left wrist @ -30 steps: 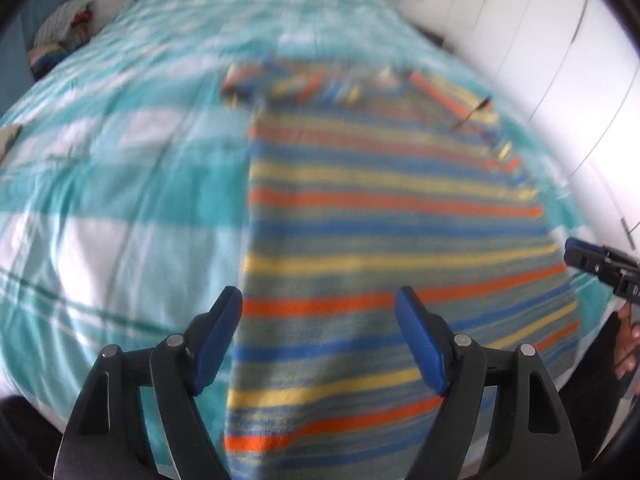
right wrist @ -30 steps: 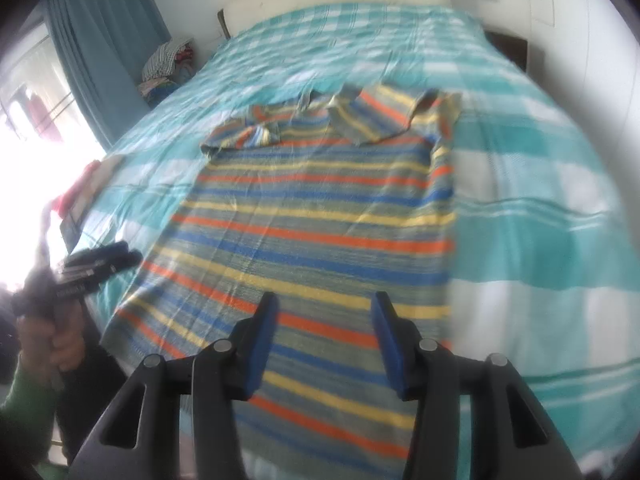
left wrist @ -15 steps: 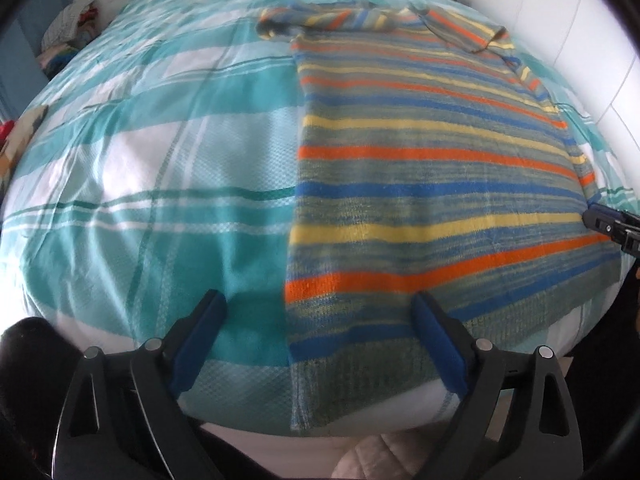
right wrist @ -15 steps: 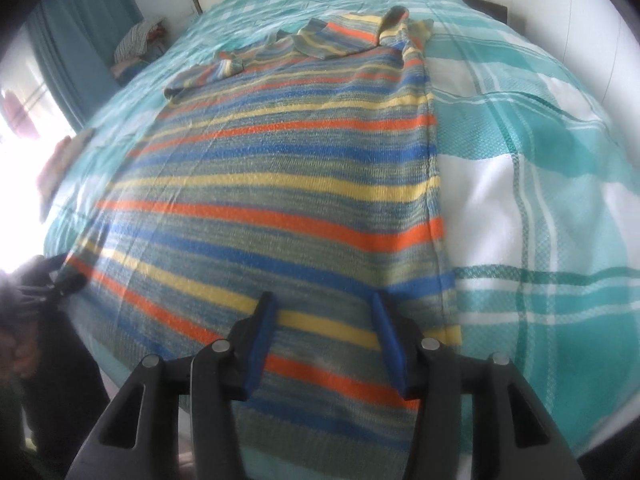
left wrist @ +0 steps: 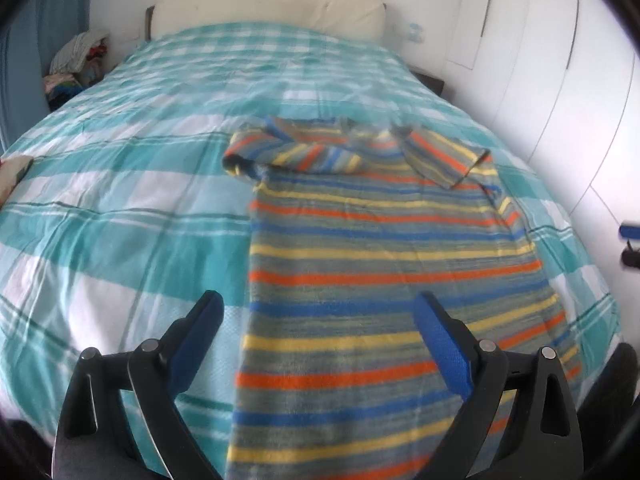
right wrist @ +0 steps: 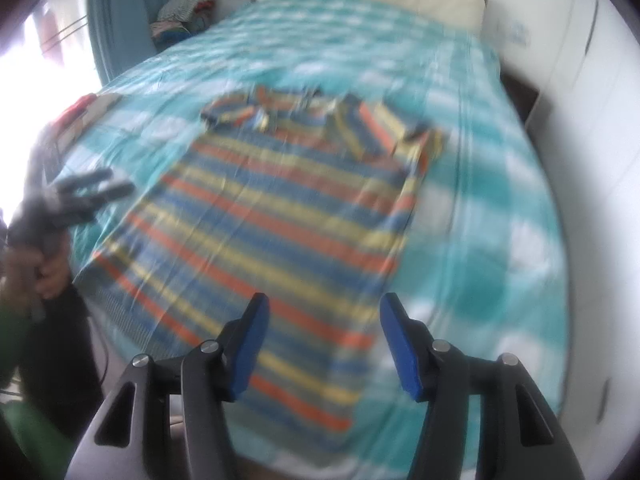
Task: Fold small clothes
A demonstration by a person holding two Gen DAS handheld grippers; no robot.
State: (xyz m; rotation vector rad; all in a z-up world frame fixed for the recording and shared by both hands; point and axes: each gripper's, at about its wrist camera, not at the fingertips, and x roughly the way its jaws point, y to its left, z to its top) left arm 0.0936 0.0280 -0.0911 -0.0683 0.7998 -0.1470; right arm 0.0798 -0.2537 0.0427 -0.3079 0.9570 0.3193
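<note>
Bedding first: a teal and white checked bedspread [left wrist: 120, 208] fills both of my views, running from the near edge up to a pale headboard [left wrist: 272, 8] at the far end, with white wardrobe doors [left wrist: 560, 80] along the right. On it lies the striped garment [left wrist: 380, 264], its hem at the near edge of the bed and its collar end far from me. Both sleeves are turned in across the chest, which I judge is the first part of the fold, leaving a long narrow body that calls for a fold from hem towards collar.

I hold both tools above the near hem, pointing down and forward, probably so I can see the whole piece before taking its corners. My left gripper [left wrist: 316, 344] has its jaws spread wide with nothing between them; the garment's left edge lies below the gap, and the cloth runs on under the right-hand jaw. My right gripper [right wrist: 324, 344] has its jaws opening, also empty, with the garment's right edge lying below the gap.

At the left of the right-hand view, blurred, my left hand [right wrist: 44, 248] grips its tool.
</note>
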